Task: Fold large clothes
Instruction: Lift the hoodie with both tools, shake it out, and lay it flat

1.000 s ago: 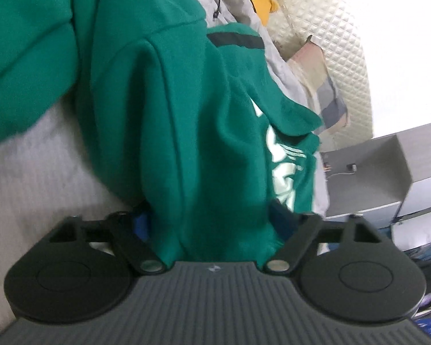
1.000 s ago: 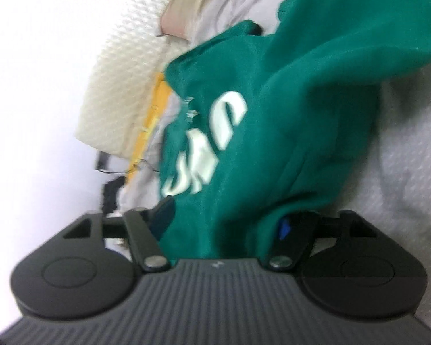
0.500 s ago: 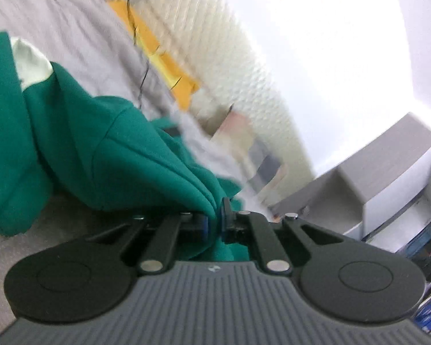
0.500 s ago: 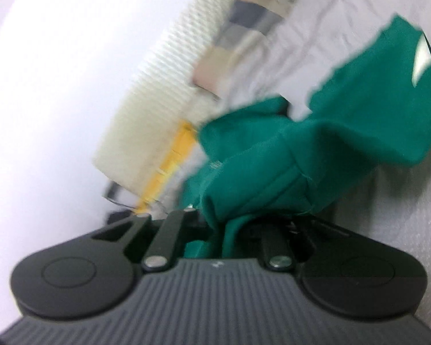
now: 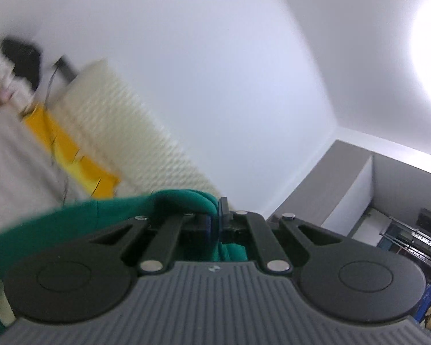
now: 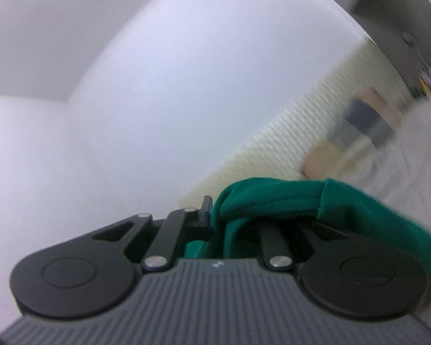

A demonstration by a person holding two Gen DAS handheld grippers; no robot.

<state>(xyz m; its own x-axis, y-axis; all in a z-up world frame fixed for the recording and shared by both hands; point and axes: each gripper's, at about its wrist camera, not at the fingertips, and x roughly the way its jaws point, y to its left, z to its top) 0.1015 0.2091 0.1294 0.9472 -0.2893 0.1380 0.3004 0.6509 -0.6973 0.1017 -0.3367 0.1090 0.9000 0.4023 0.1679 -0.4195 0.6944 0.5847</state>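
Note:
A green sweatshirt (image 5: 71, 218) hangs from both grippers; most of it is out of view below. My left gripper (image 5: 214, 215) is shut on a bunched fold of the sweatshirt and is tilted up toward the wall. In the right wrist view my right gripper (image 6: 215, 215) is shut on another edge of the green sweatshirt (image 6: 287, 198), whose hemmed fold drapes over the right finger. Both grippers are raised well above the bed.
A cream quilted headboard (image 5: 123, 126) (image 6: 296, 135) runs along the white wall. A yellow cloth (image 5: 71, 158) lies on the grey bedding (image 5: 11, 149). A grey cabinet (image 5: 339, 181) stands at the right, a plaid pillow (image 6: 356, 132) near the headboard.
Both grippers closed on the green sweatshirt and lifted it off the bed, tilting upward. The views now show mostly wall and ceiling instead of the spread garment.

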